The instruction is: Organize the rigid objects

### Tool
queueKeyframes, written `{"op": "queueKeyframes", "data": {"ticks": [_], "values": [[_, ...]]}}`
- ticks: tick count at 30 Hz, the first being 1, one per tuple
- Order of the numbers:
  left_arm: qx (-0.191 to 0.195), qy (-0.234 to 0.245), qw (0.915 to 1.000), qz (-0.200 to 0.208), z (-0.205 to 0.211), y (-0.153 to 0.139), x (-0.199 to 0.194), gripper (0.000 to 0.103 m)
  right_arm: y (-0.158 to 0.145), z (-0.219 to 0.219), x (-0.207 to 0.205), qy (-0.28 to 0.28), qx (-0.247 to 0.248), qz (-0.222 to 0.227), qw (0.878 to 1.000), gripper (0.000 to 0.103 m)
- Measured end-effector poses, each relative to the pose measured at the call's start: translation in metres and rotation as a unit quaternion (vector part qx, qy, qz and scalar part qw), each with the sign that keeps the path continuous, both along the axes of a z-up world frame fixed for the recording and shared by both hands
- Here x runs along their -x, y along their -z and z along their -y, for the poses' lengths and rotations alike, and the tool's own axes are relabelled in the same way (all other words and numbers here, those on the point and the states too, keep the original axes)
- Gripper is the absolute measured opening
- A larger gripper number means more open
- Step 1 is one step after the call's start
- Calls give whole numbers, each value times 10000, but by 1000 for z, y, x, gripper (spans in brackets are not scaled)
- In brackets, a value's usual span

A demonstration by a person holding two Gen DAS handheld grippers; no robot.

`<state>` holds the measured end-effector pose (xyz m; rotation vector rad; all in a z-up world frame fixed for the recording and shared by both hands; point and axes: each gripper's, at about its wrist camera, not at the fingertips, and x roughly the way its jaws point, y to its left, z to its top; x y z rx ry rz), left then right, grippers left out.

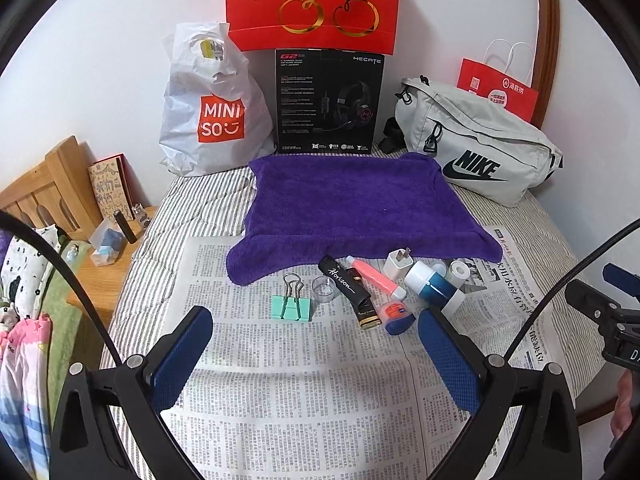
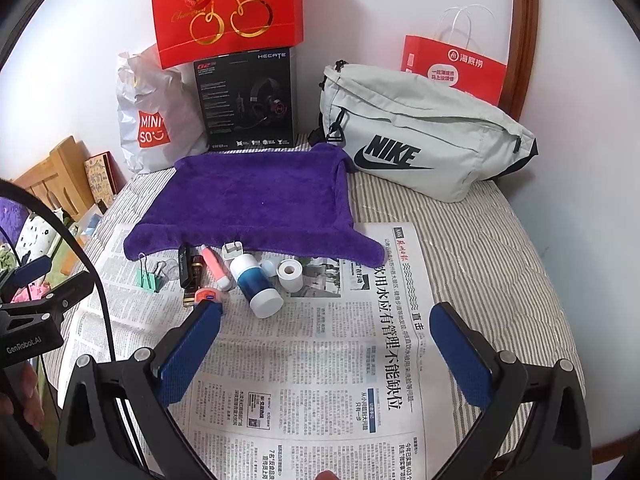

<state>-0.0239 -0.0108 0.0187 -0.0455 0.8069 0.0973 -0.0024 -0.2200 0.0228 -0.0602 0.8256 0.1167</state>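
Note:
Small items lie in a row on the newspaper point(image 1: 304, 392), just in front of a purple towel point(image 1: 352, 208): a mint binder clip point(image 1: 291, 306), a clear cap point(image 1: 323, 289), a black tube point(image 1: 349, 291), a pink tube point(image 1: 376, 277), a white charger plug point(image 1: 398, 264), a blue-and-white bottle point(image 1: 434, 286) and a small blue jar point(image 1: 396, 316). In the right wrist view the bottle point(image 2: 258, 282), a white tape roll point(image 2: 291, 274) and the clip point(image 2: 149, 275) show. My left gripper point(image 1: 316, 328) is open and empty, short of the row. My right gripper point(image 2: 326, 326) is open and empty over the newspaper point(image 2: 320, 380).
At the back against the wall stand a white Miniso bag point(image 1: 208, 108), a black headset box point(image 1: 328, 100), a red gift bag point(image 1: 312, 0), a grey Nike pouch point(image 1: 476, 144) and a red paper bag point(image 1: 498, 90). A wooden nightstand point(image 1: 100, 264) is at left.

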Motion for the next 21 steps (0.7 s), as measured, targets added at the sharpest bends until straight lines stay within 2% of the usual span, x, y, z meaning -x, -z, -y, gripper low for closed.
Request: {"op": "queueKeyframes", "data": {"ticks": [21], "values": [[23,16,10000,-49,-3,1,1,103,0,-2,-2,-41,86,8,10000,103]]}}
